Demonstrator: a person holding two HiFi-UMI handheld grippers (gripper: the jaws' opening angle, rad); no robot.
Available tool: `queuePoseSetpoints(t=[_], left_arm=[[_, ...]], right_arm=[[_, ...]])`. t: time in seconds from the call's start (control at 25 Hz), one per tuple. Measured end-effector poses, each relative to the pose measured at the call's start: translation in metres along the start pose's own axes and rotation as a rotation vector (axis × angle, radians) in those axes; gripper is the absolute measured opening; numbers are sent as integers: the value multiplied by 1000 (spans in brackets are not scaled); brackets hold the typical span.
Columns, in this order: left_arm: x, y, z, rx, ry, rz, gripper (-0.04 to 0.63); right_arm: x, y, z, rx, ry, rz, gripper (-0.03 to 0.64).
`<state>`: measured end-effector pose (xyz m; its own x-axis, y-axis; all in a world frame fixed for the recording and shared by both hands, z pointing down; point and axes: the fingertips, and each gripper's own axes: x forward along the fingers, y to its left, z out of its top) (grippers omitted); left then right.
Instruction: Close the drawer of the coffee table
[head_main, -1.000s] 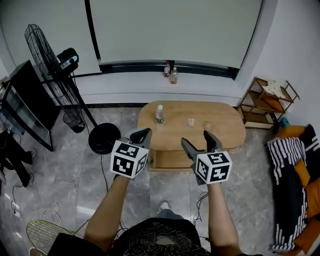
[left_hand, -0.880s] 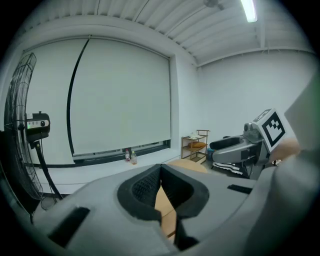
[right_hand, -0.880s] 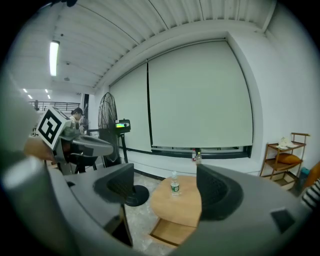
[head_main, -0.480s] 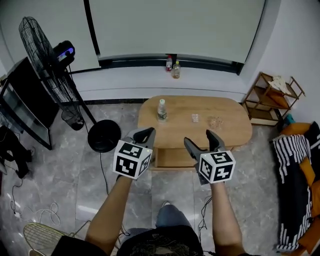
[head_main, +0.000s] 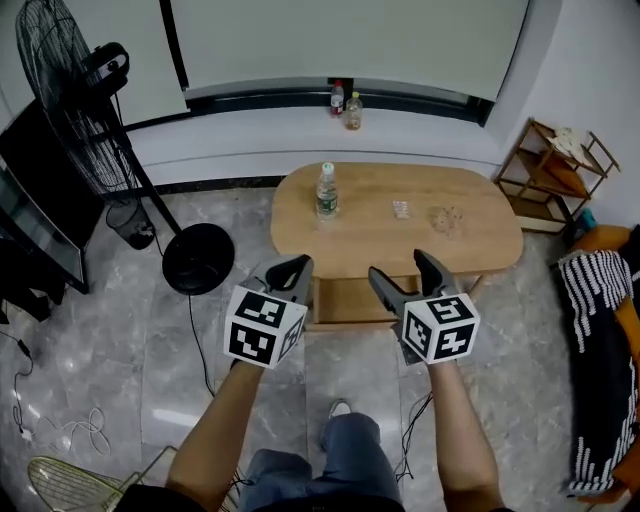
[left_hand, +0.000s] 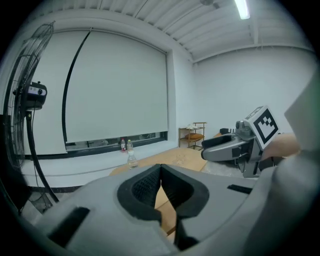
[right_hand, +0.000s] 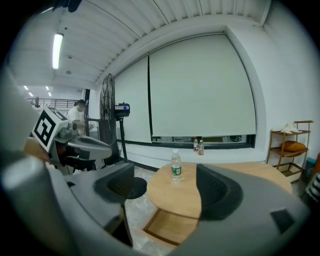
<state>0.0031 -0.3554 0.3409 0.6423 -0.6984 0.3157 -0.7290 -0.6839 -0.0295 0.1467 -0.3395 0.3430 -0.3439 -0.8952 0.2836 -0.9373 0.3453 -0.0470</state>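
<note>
"Looking down from above, how far along was the job?"

"Not begun, I'd say. The drawer (head_main: 350, 300) stood pulled out from under the coffee table (head_main: 400, 240), toward the person. The left gripper (head_main: 290, 268) and the right gripper (head_main: 400, 270) hung in front of it, touching nothing. The whole push was left."

"And the left gripper view?"

"The left gripper (left_hand: 160, 168) had its pads pressed together on nothing. Only a sliver of wood showed below them."

"The right gripper view?"

"The right gripper (right_hand: 165, 181) was spread wide and empty. The drawer (right_hand: 170, 225) lay low between its jaws, and a bottle (right_hand: 176, 165) stood on the tabletop (right_hand: 250, 169) beyond. The floor before the drawer front looked bare, and the fan base (right_hand: 135, 186) sat well off to the left. The tabletop's rim overhung the drawer, so I'd have come in low, under that edge."
</note>
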Motion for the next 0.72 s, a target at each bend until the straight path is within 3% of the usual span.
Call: queuePoseSetpoints(t=[0.4, 0.72], left_arm=[[59, -1, -140, 26, 9, -14, 6], [86, -1, -235, 19, -30, -21, 14]], right_arm=[[46, -13, -115, -35, -18, 0, 374], [72, -15, -209, -24, -41, -23, 374]])
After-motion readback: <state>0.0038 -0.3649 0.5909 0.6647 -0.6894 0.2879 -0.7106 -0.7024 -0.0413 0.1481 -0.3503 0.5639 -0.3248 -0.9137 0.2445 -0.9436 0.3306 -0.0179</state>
